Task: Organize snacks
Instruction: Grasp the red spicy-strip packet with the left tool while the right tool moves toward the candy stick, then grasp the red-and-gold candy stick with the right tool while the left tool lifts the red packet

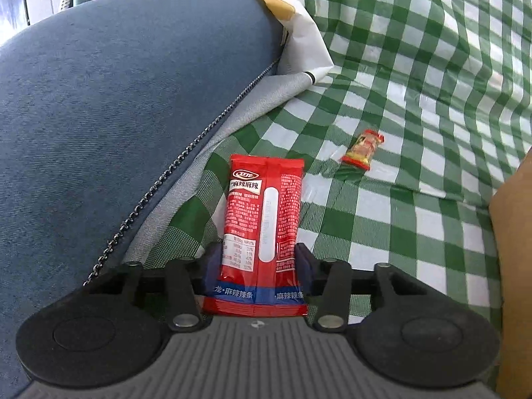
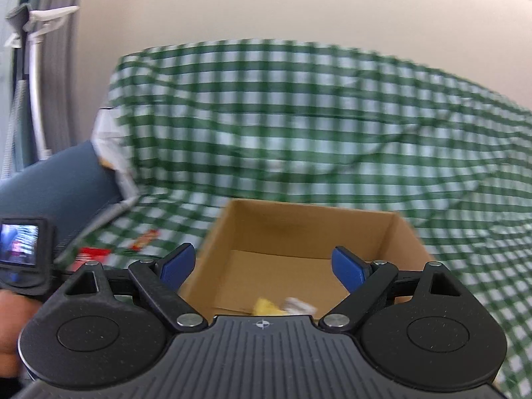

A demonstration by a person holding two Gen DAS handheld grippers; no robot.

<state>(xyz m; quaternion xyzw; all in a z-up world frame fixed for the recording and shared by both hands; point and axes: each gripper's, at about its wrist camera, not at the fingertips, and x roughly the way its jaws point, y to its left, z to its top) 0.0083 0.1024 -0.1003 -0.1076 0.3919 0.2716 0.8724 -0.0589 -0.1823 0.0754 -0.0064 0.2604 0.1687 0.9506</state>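
- The left gripper [image 1: 259,259] has its jaws partly closed on a red snack packet [image 1: 262,219]; the blue pads press against its two long sides, so the packet is grasped and stands upright between them, its lower end down at the gripper's body.
- The right gripper [image 2: 262,266] has its jaws spread wide and released, with nothing between the blue pads [image 2: 174,266].
- Taking the cardboard box [image 2: 299,229] as the landmark: the right gripper hangs over its open top, and inside it, at the near edge, lie a yellow item [image 2: 267,307] and a pale wrapped one [image 2: 299,304], both blurred.
- The red snack packet shows in the right wrist view as a red patch to the left of the box, beside the left gripper's small screen [image 2: 20,249].
- A small red and gold candy [image 1: 362,149] lies on the green checked cloth [image 1: 415,99], to the left of the box and just beyond the packet.
- Only the left wrist view gives the packet's print, the blue cushion [image 1: 116,116] with its zipper, and a white paper bag [image 1: 299,33] behind it; the box there is just a brown edge at right.
- Only the right wrist view shows the box's inside and the plain wall [image 2: 266,6] behind the cloth.
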